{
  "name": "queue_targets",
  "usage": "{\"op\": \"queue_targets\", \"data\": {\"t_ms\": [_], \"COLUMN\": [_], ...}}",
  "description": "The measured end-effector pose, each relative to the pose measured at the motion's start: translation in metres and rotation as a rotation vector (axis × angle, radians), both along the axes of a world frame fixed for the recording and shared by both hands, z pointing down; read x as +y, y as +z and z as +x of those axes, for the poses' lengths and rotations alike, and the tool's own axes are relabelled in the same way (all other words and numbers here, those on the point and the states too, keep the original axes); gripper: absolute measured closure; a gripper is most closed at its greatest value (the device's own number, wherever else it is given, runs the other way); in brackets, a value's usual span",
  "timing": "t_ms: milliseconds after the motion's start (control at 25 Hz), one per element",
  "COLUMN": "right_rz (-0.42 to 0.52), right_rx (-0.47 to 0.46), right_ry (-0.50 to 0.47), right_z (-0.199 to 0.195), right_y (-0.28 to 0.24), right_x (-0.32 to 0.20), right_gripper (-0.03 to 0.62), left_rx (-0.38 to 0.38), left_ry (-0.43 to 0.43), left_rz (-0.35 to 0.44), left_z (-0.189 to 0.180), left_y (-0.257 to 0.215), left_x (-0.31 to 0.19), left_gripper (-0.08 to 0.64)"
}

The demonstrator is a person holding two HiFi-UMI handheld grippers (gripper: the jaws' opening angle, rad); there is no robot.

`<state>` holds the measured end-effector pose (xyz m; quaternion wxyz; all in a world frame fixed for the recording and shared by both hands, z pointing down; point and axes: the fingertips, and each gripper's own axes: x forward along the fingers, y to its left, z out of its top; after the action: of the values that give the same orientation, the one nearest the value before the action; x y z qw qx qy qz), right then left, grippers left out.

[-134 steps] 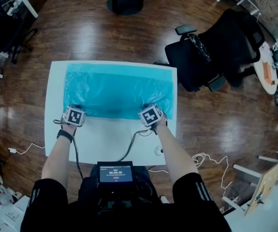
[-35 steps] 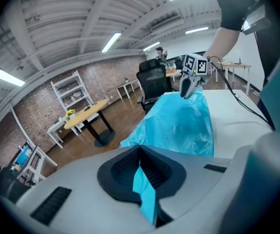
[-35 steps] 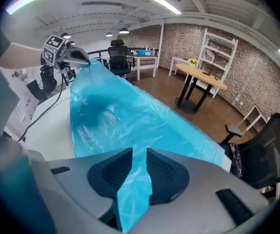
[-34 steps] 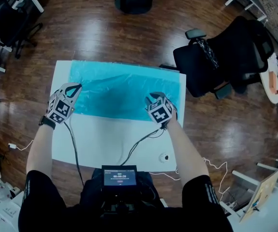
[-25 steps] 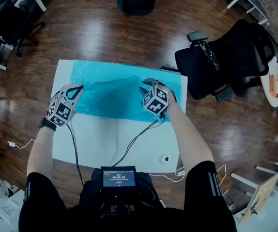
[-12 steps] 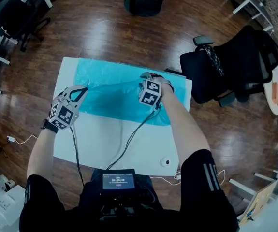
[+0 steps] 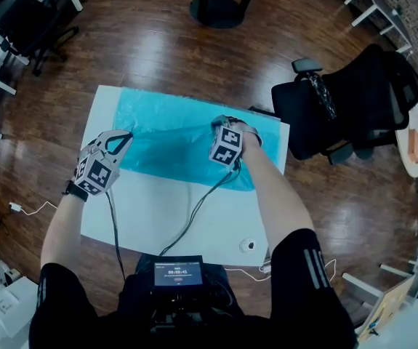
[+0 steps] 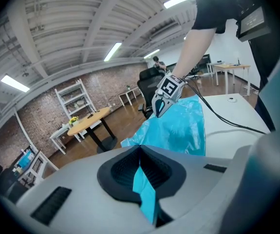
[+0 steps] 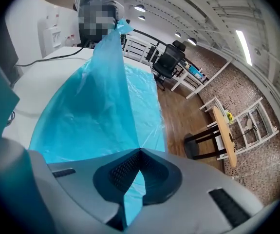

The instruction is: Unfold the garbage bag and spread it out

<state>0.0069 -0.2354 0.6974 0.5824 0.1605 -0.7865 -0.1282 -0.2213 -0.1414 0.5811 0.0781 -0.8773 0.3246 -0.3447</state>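
Right gripper has come inward over the garbage bag, jaws just closed pinching its film; left gripper, clamped on the edge, likely anchors the unfolding.

Both arms reach forward. The left grey gripper is clamped on the thin teal plastic bag, and the right grey gripper just snapped shut on it too.

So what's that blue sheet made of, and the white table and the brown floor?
The garbage bag looks like thin plastic film: translucent teal, glossy, finely creased, draping limply where lifted. The table looks like smooth matte white laminate or painted board. The floor seems dark varnished wood planks, or a wood-look covering, with shiny reflections.
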Motion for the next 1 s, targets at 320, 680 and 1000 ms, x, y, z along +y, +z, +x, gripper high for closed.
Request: {"op": "queue_targets", "data": {"t_ms": [320,680,1000], "right_rz": [0.073,0.105,0.107], "right_rx": [-0.08,-0.136,-0.18], "right_ry": [0.007,0.032,0.067], "right_z": [-0.006,-0.004,-0.007], "right_y": [-0.039,-0.072,-0.095], "right_x": [0.02,0.064,0.124], "right_gripper": [0.572,0.572,0.572], "left_rx": [0.005,0.007,0.014], "left_ry": [-0.016,0.004,0.026], "left_rz": [0.007,0.023,-0.008], "left_z": [-0.012,-0.02,-0.023], "left_y": [-0.006,-0.021,-0.019], "left_x": [0.01,0.037,0.073], "left_gripper": [0.549,0.548,0.548]}}
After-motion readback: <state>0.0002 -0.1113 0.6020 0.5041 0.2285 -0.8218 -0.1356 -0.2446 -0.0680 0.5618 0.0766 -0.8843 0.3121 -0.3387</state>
